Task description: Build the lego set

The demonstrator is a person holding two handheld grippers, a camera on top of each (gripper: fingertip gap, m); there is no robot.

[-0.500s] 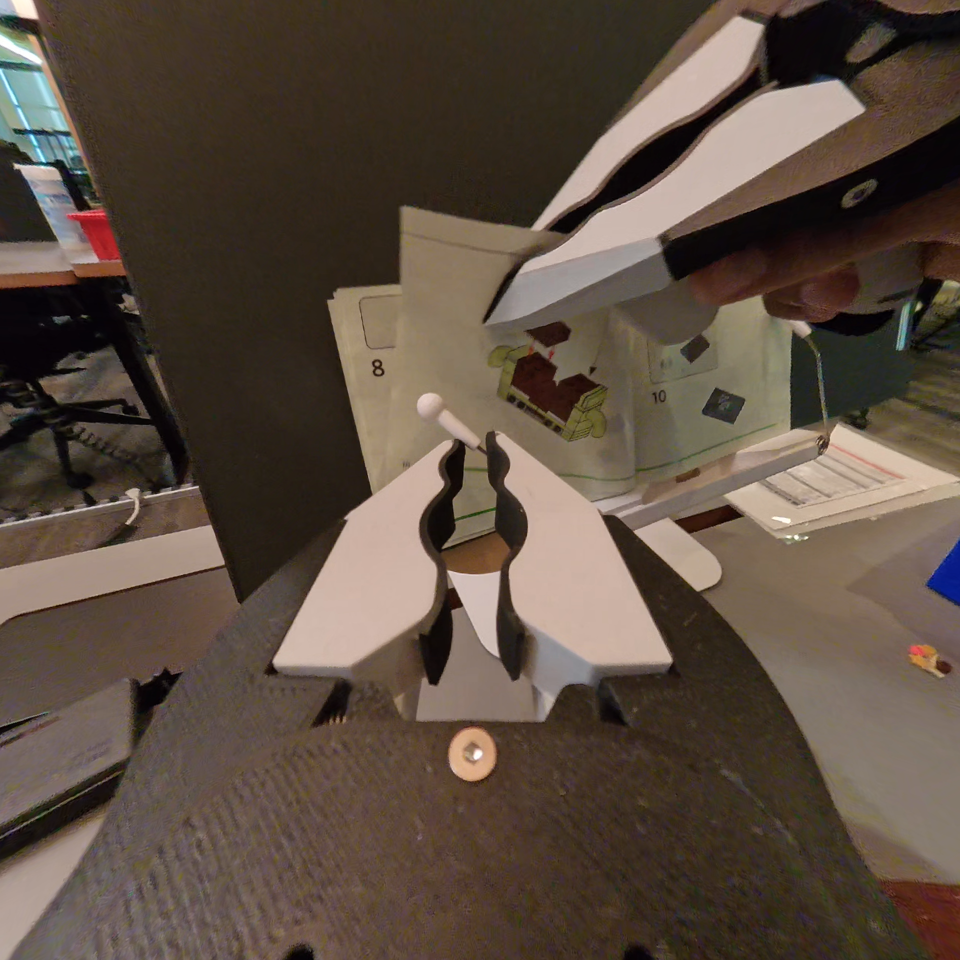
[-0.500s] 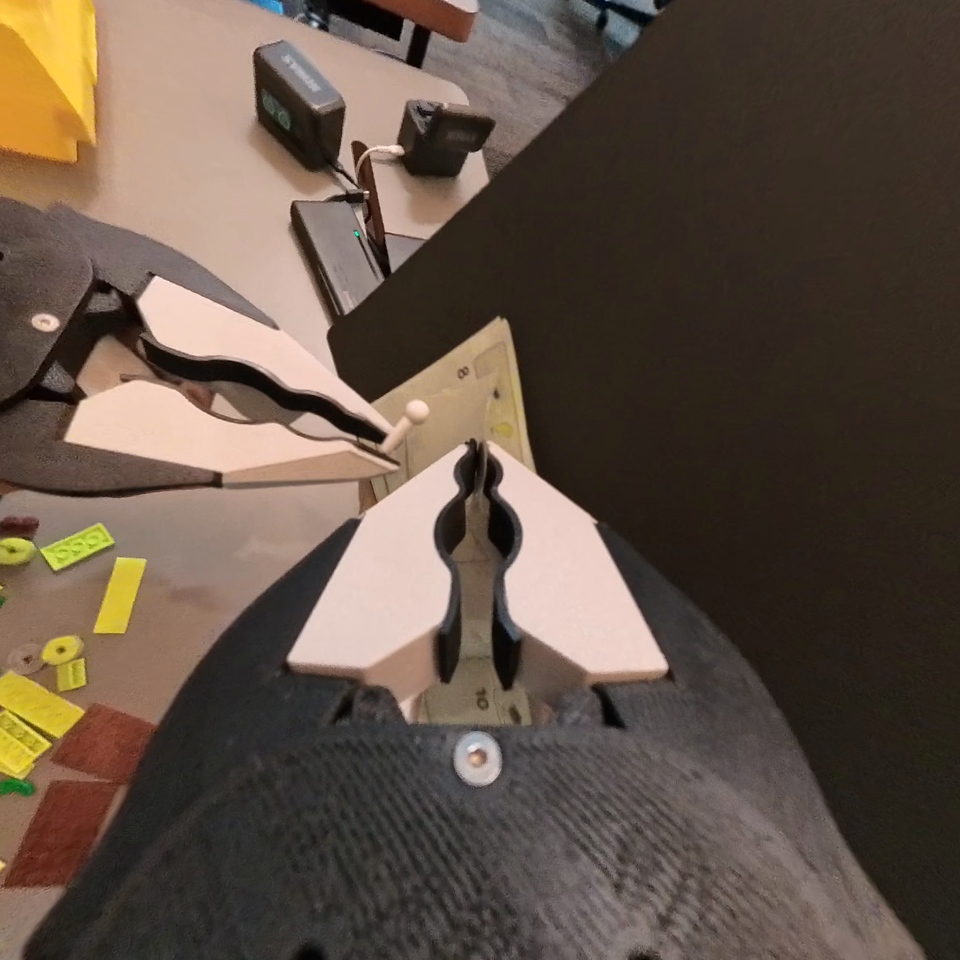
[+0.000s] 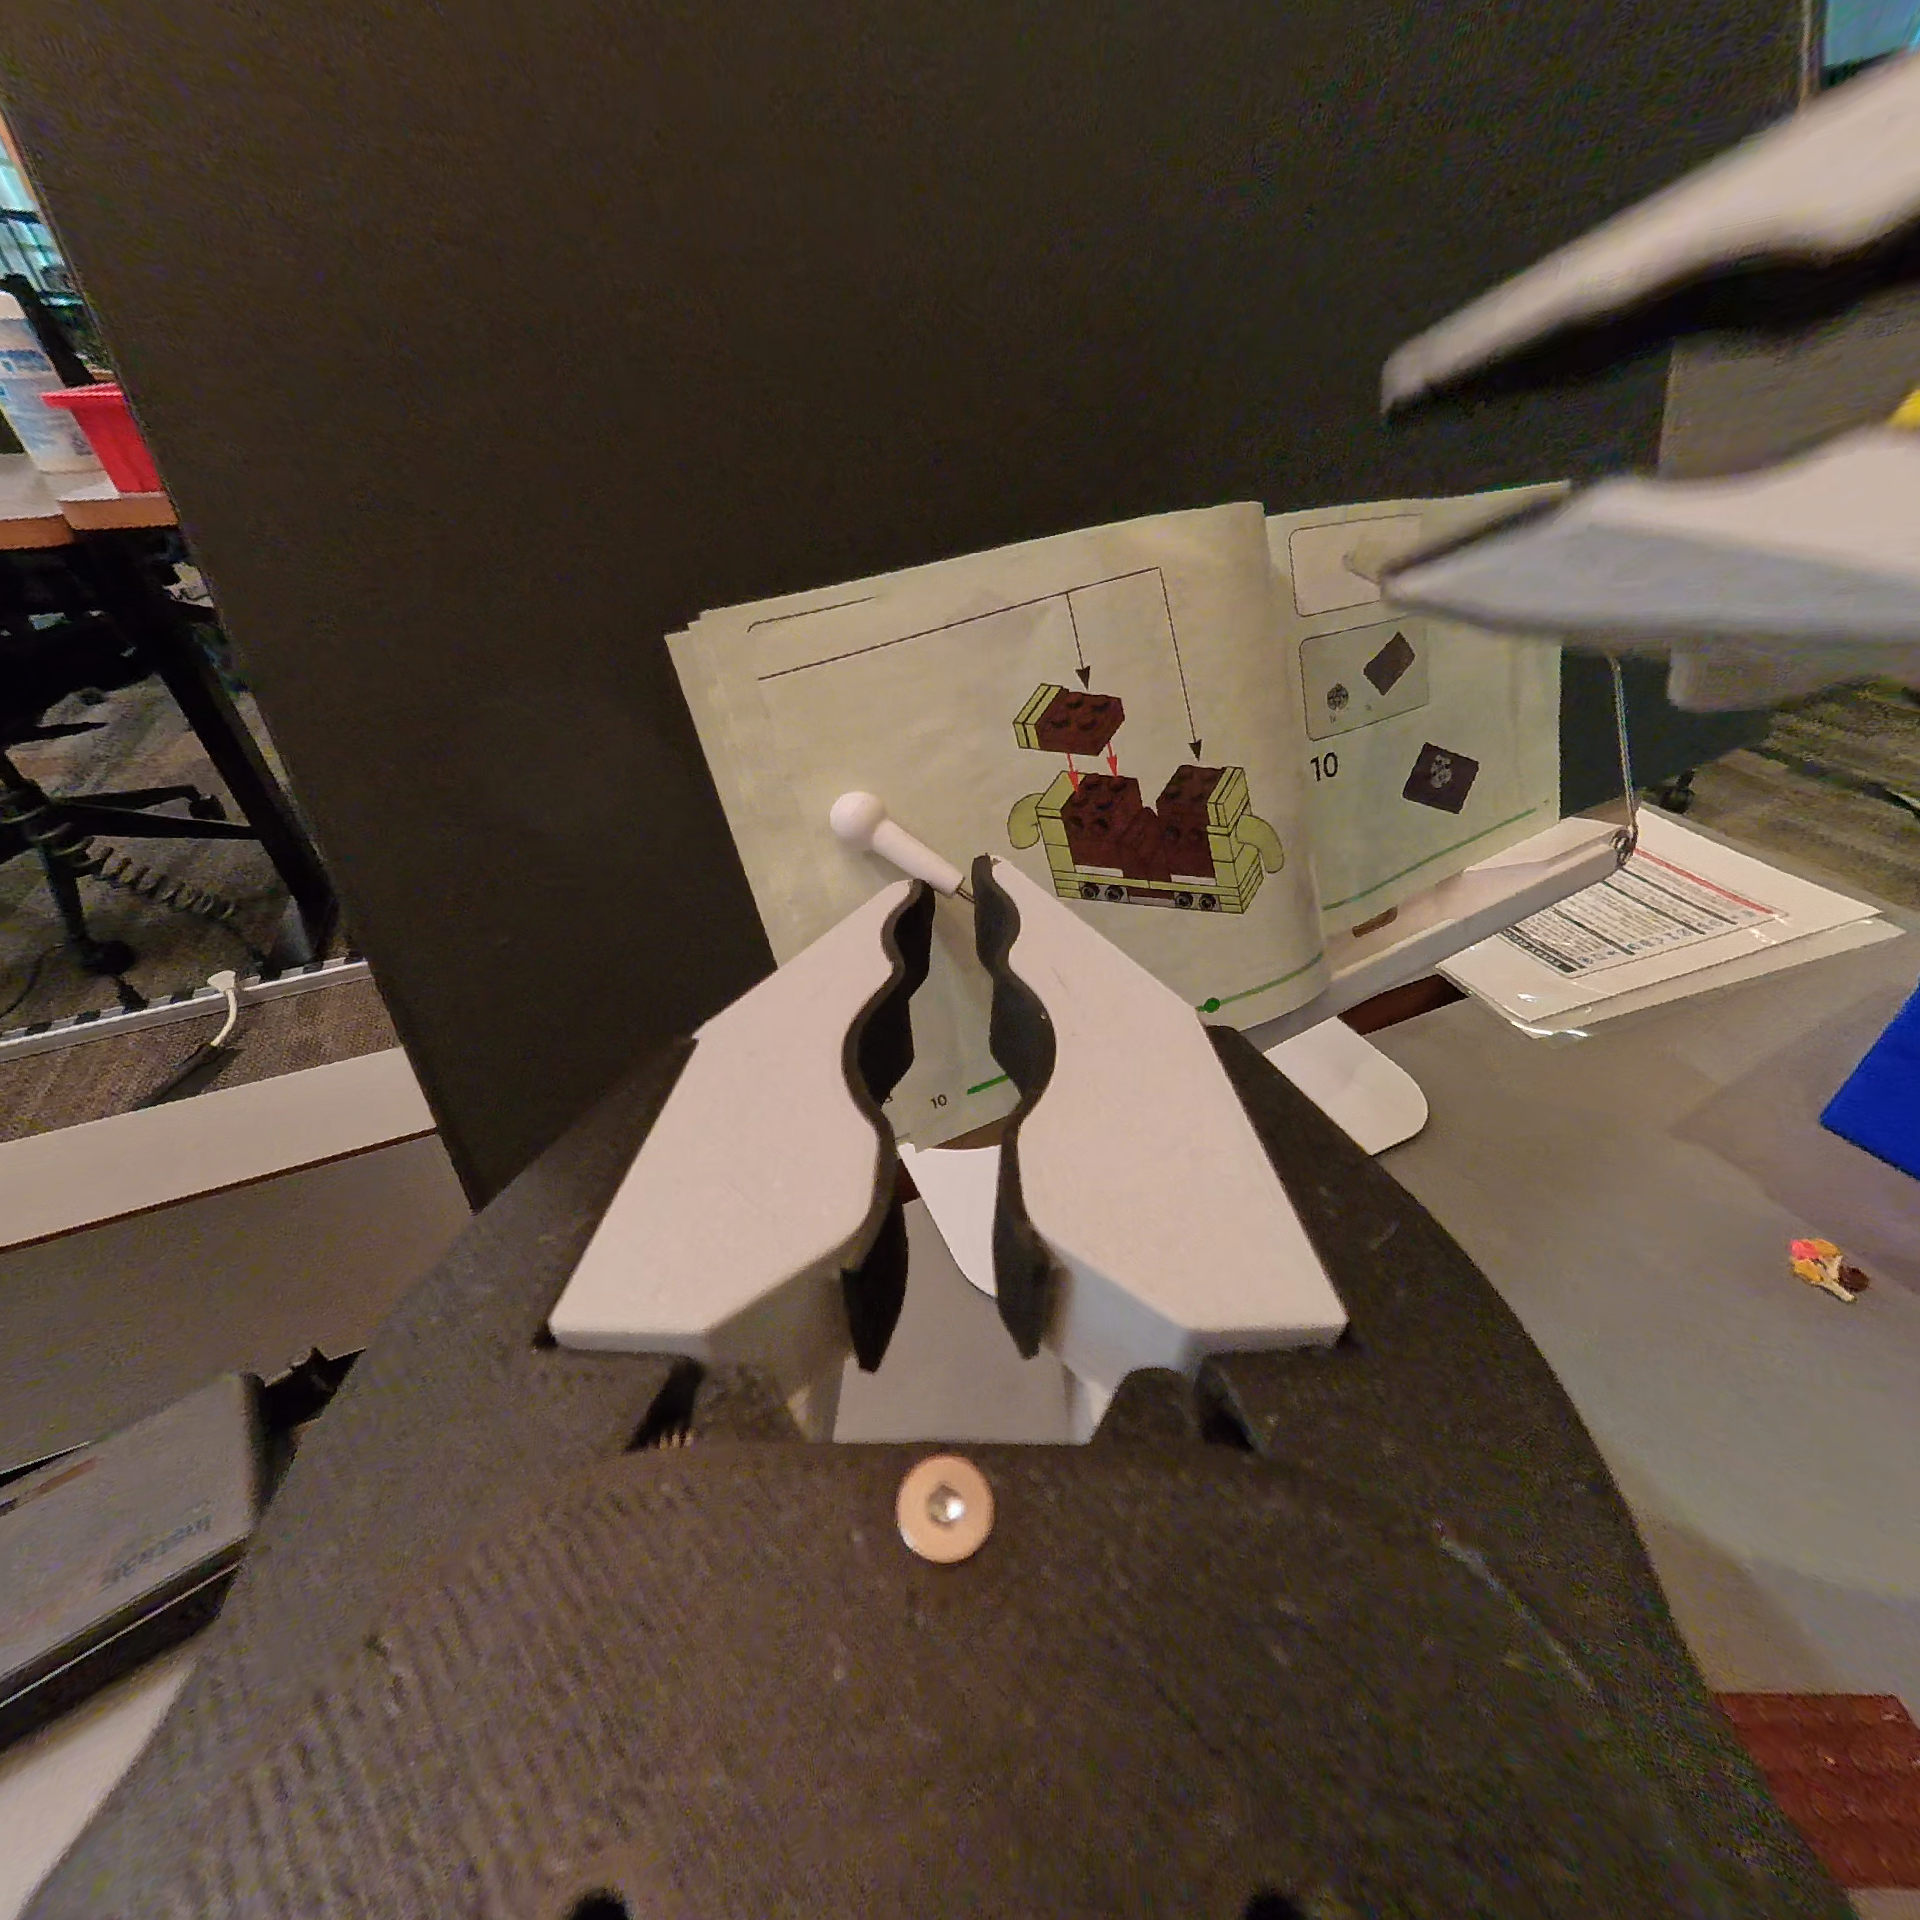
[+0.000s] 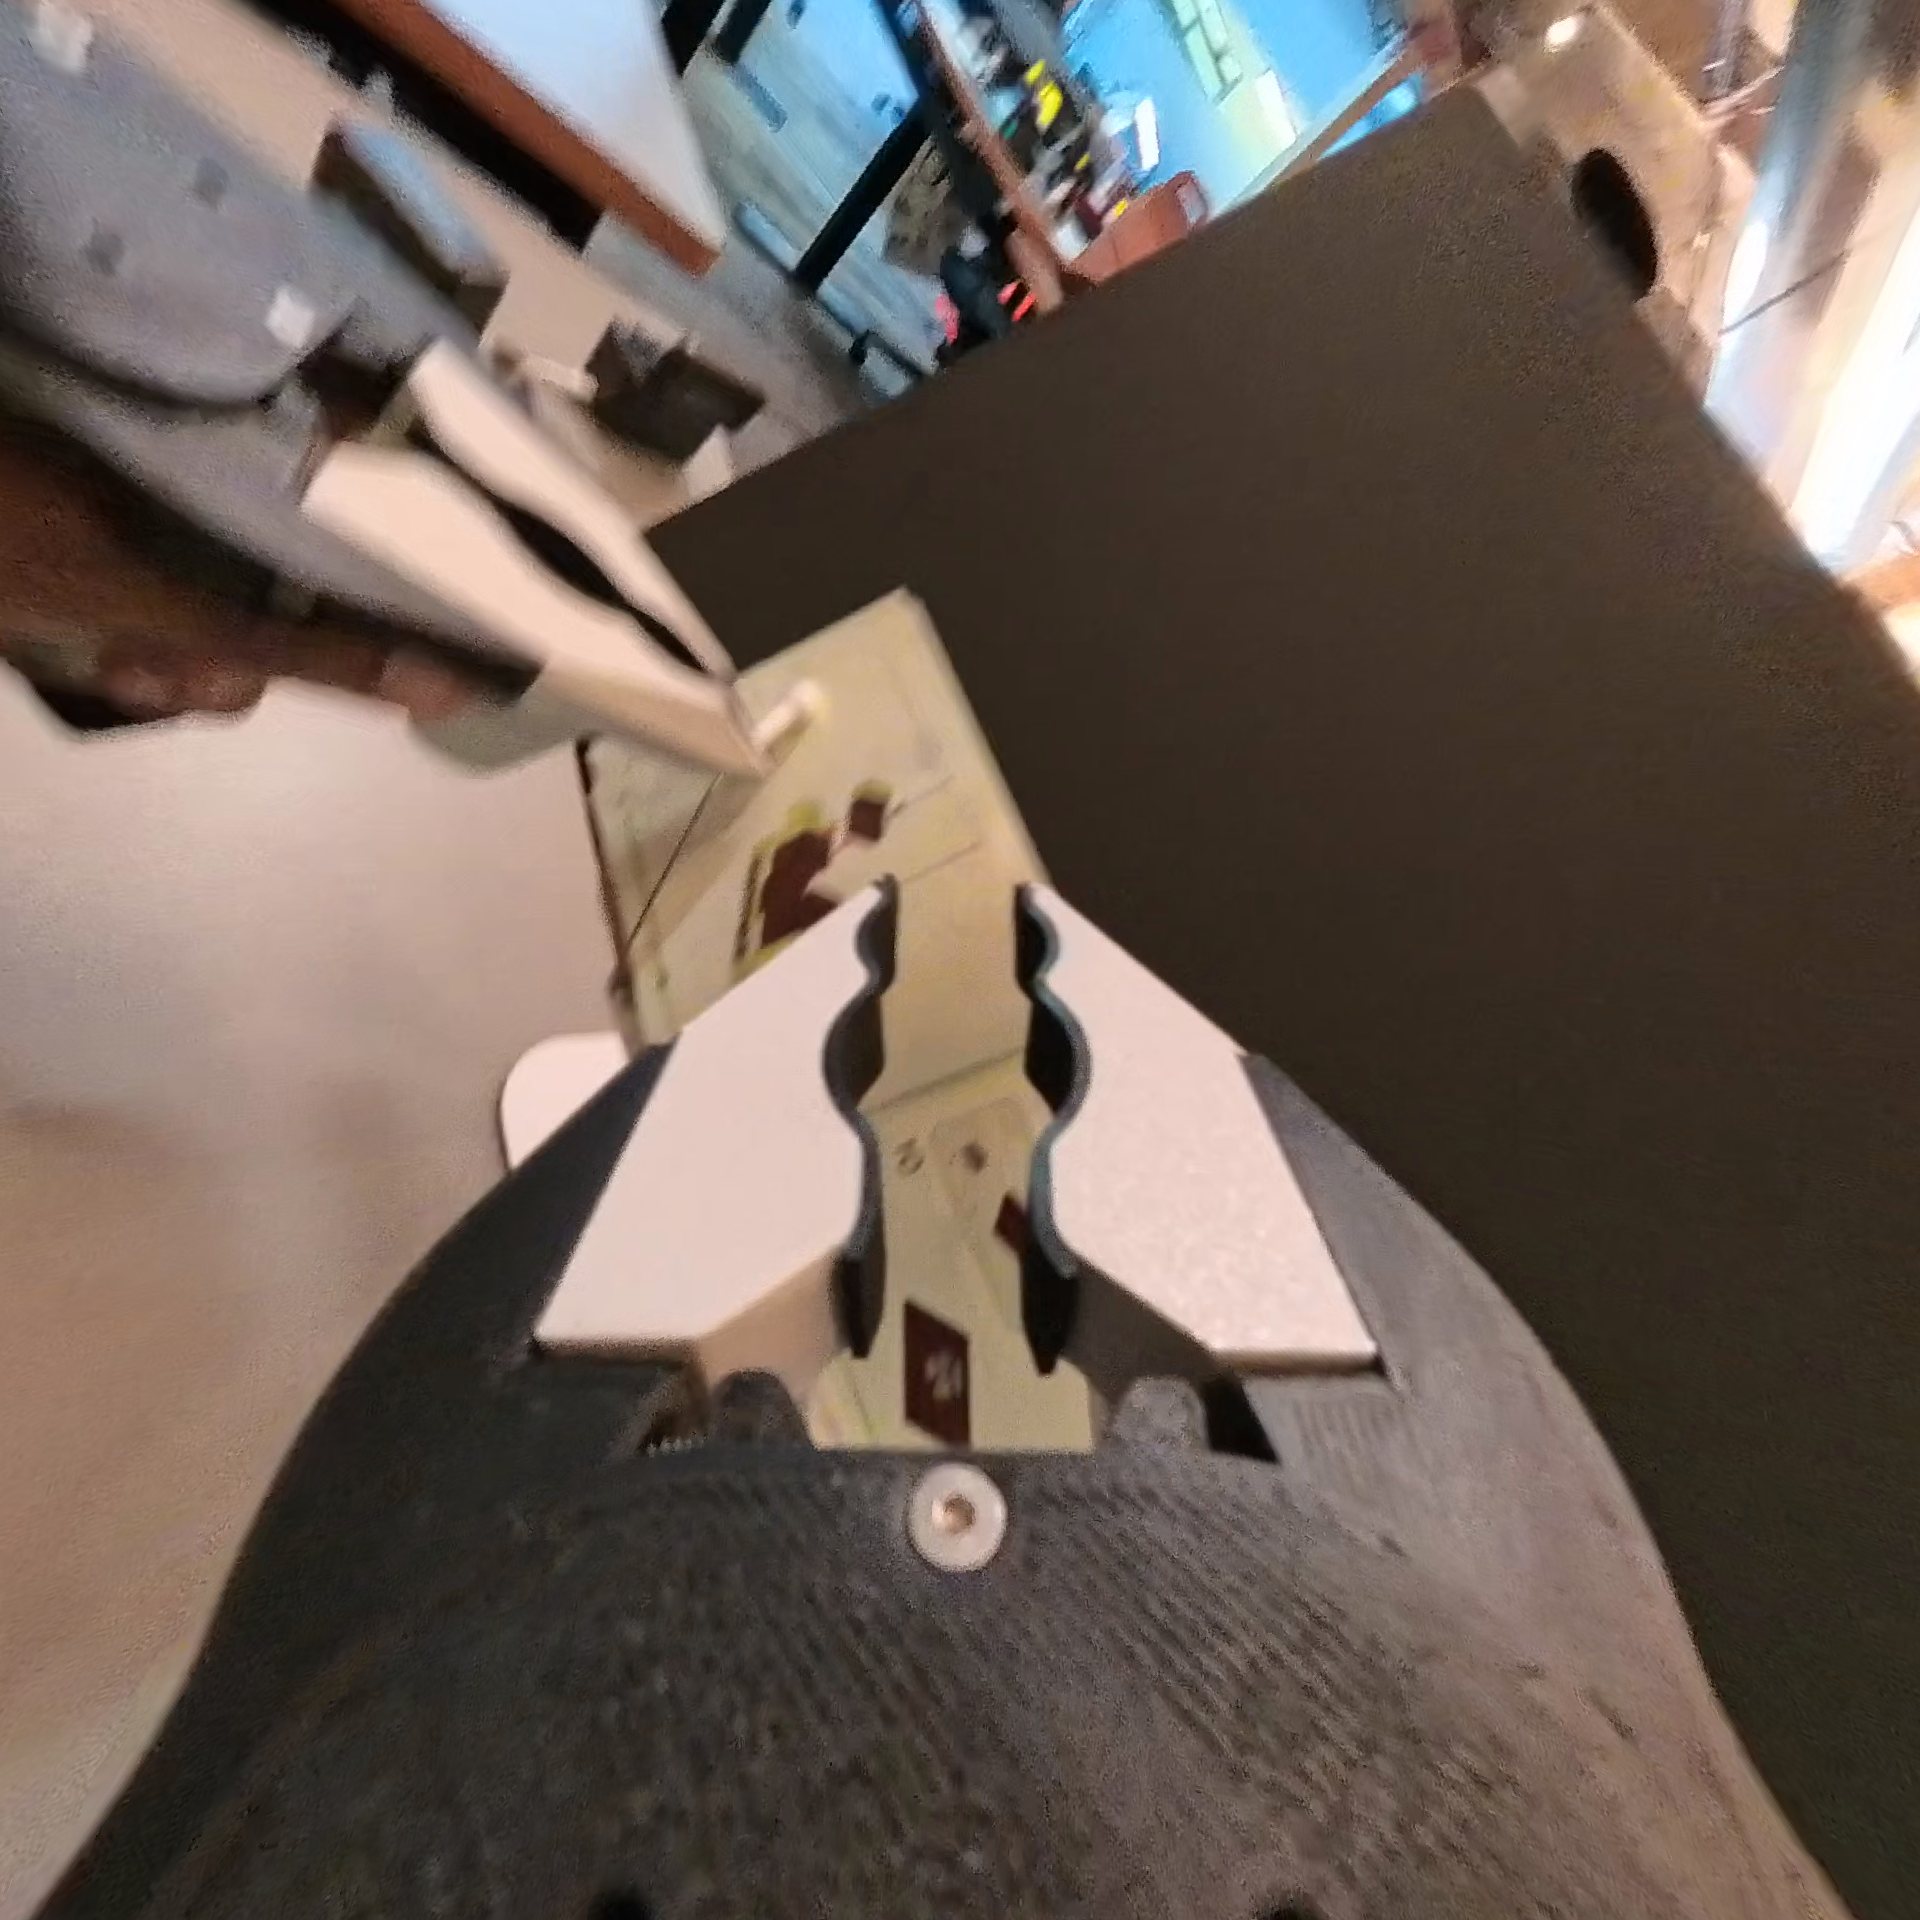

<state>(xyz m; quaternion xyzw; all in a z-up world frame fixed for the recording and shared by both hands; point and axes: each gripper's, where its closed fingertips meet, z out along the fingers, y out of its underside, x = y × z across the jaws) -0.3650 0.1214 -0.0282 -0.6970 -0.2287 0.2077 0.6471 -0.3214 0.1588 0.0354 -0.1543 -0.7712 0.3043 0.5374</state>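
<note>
The left claw is pinching the thin wire stem of a white ball-tipped page-holder arm against the pale-green paper instruction booklet propped on a white stand at the back of the grey bench. The right claw is hanging above, parted and empty. No bricks are in either claw — assembly appears paused at the sofa step, a small yellow-and-red piece lying well apart.

Backdrop: dark panel, upright, filling the frame's upper centre.
Left edge: wooden desk, black chair base, patterned carpet.
Foreground: grey tabletop.
</note>
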